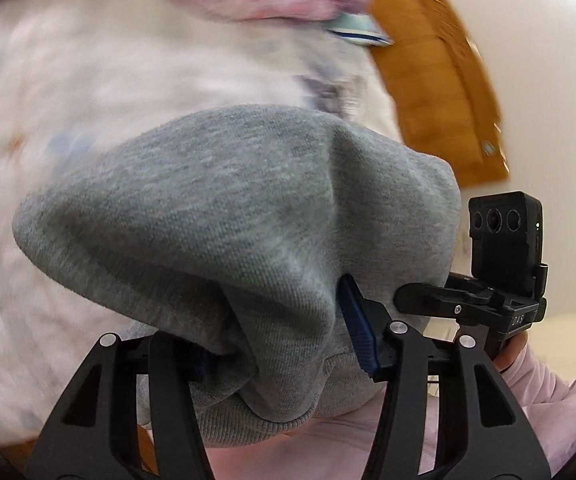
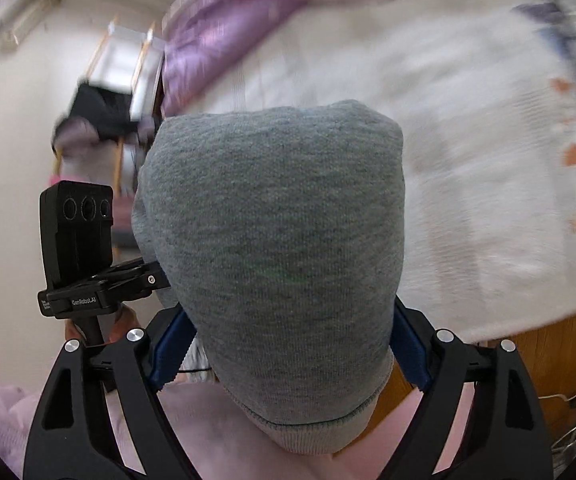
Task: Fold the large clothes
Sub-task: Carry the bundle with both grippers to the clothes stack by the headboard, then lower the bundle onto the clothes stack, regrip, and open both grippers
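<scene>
Grey sweatshirt [image 1: 228,216]: clamped in left tongs [image 1: 288,344] and right tongs [image 2: 288,344], raised clear above white bed [image 2: 467,140]. To do well: lift evenly, keep fabric taut, lower flat before folding.

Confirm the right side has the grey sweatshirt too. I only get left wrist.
Observer: Yes. The right gripper has the grey sweatshirt between its jaws, with a blue pad against each side.
Operator: Which part is it on?
Observer: Near the ribbed hem, which hangs just behind the jaws, toward the camera.
Operator: Anything nearby that could snag?
Observer: A white cable lies on the wooden floor at lower right, apart from the sweatshirt.
</scene>
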`<state>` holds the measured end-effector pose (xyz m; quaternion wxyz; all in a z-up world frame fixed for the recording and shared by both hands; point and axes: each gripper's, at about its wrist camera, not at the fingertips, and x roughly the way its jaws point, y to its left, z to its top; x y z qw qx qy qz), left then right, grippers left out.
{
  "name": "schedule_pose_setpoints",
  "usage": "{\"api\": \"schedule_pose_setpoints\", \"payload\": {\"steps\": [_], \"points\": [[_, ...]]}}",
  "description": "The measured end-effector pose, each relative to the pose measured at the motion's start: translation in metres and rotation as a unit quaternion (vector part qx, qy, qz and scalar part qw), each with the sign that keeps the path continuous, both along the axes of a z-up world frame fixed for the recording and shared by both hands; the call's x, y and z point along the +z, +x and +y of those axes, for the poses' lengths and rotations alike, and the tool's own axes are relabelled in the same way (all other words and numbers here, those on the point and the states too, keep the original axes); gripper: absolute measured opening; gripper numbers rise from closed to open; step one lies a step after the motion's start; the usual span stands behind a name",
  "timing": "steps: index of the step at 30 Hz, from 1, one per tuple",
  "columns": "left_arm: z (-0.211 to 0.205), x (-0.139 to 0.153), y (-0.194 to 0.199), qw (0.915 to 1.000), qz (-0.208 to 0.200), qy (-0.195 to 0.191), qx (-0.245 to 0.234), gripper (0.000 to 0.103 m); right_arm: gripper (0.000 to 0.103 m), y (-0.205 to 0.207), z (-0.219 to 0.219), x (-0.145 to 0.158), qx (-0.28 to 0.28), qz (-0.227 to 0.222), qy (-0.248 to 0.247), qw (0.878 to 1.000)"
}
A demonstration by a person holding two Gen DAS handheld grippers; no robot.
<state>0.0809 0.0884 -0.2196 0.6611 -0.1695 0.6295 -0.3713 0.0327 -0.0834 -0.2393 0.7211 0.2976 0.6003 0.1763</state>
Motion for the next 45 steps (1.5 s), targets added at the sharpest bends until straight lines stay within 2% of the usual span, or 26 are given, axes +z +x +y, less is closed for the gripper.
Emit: {"api": "schedule_pose_setpoints", "payload": {"steps": [2,4,7,9,14,18,21,23,26,30,32,33,35,36,37,38,39,40,42,44,45], "points": [[-0.033,0.03,-0.006,0.9988,-0.035,-0.004,-0.033,0.053,0.082,-0.025,-0.031,0.033,-0.049,-0.031,0.001,0.998],[-0.068,0.06,-0.013,0.9944,-0.079,-0.012,-0.069,0.053,0.082,-0.043,-0.059,0.053,-0.086,-0.053,0.004,0.995],[-0.107,0.082,-0.02,0.989,-0.101,-0.03,-0.103,0.053,0.082,-0.064,-0.098,0.079,-0.132,-0.087,0.0,0.987],[-0.142,0.092,-0.02,0.9858,-0.112,-0.033,-0.121,0.053,0.082,-0.067,-0.115,0.09,-0.144,-0.098,-0.009,0.985],[-0.211,0.093,-0.018,0.9838,-0.126,-0.024,-0.125,0.053,0.082,-0.065,-0.195,0.099,-0.159,-0.098,-0.006,0.982],[-0.277,0.09,-0.014,0.9876,-0.122,-0.023,-0.096,0.053,0.082,-0.043,-0.271,0.096,-0.141,-0.094,0.013,0.986],[-0.343,0.082,0.003,0.99,-0.122,-0.009,-0.07,0.053,0.081,-0.021,-0.332,0.093,-0.12,-0.088,0.024,0.989],[-0.382,0.075,0.015,0.9926,-0.107,0.006,-0.056,0.051,0.081,-0.003,-0.373,0.091,-0.111,-0.076,0.024,0.991],[-0.447,0.049,0.049,0.996,-0.072,0.037,-0.037,0.051,0.081,0.027,-0.431,0.091,-0.1,-0.073,0.023,0.992],[-0.508,0.008,0.094,0.9984,-0.031,0.044,-0.017,0.052,0.081,0.083,-0.501,0.086,-0.071,-0.088,0.024,0.993],[-0.53,-0.008,0.117,0.9992,-0.022,0.034,-0.003,0.052,0.08,0.114,-0.526,0.063,-0.063,-0.075,0.027,0.995],[-0.546,-0.018,0.131,0.9992,-0.024,0.033,0.003,0.052,0.075,0.132,-0.535,0.041,-0.059,-0.051,0.042,0.996],[-0.573,-0.032,0.155,0.9989,-0.04,0.023,0.002,0.052,0.069,0.156,-0.539,0.012,-0.041,-0.035,0.064,0.997],[-0.585,-0.039,0.163,0.9984,-0.048,0.026,-0.011,0.047,0.067,0.167,-0.539,0.001,-0.035,-0.035,0.057,0.997],[-0.594,-0.046,0.166,0.9977,-0.052,0.038,-0.021,0.046,0.06,0.175,-0.542,-0.005,-0.036,-0.037,0.052,0.997],[-0.604,-0.057,0.172,0.9957,-0.055,0.07,-0.026,0.046,0.053,0.185,-0.547,-0.015,-0.045,-0.033,0.052,0.997],[-0.614,-0.075,0.181,0.9916,-0.056,0.112,-0.033,0.046,0.053,0.193,-0.554,-0.027,-0.069,-0.013,0.023,0.997],[-0.619,-0.09,0.188,0.9903,-0.045,0.125,-0.041,0.046,0.053,0.197,-0.559,-0.035,-0.075,0.001,-0.008,0.997],[-0.618,-0.122,0.205,0.9884,0.007,0.146,-0.042,0.046,0.056,0.2,-0.564,-0.051,-0.073,0.03,-0.057,0.995],[-0.607,-0.137,0.214,0.9895,0.029,0.139,-0.027,0.046,0.065,0.194,-0.57,-0.066,-0.072,0.066,-0.035,0.995],[-0.597,-0.141,0.22,0.9903,0.032,0.134,-0.013,0.046,0.075,0.189,-0.571,-0.067,-0.075,0.075,-0.029,0.994]]}}
